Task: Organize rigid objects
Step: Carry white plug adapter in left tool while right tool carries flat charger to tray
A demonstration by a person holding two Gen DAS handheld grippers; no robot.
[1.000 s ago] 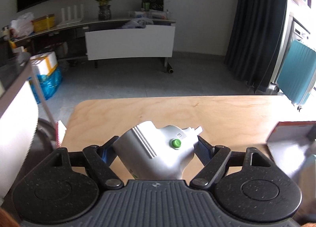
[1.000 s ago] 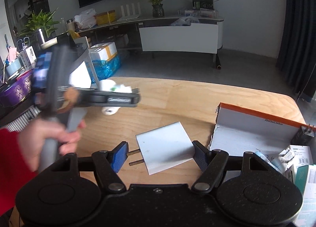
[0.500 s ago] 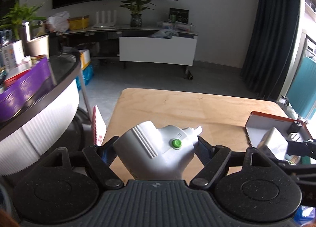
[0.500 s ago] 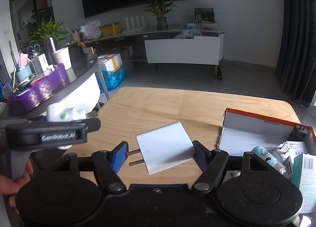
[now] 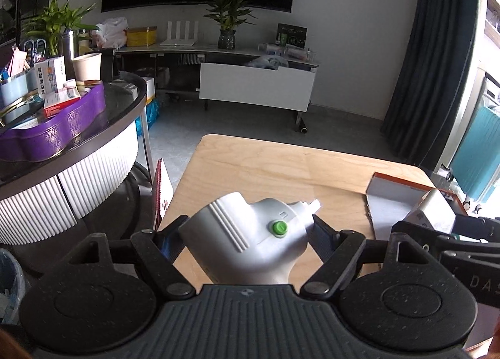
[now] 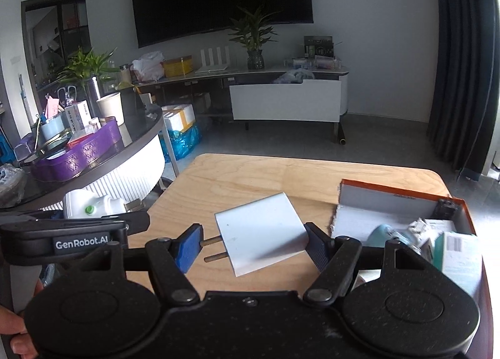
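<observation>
Left claw (image 5: 250, 231) grips a grey device with a green button (image 5: 253, 240); right claw (image 6: 253, 238) grips a white plug adapter (image 6: 261, 234) above the bench (image 6: 250, 177). Only the right view reads "GenRobot.AI" on the left claw; an orange-edged box (image 6: 390, 202) sits just right.

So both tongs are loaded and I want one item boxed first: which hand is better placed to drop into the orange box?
Right. Its tongs, holding the white plug, sit beside the orange box; the left tongs with the grey device are farther away.

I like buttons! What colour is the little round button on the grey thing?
Green. The button on the grey device shows best in the left wrist view.
</observation>
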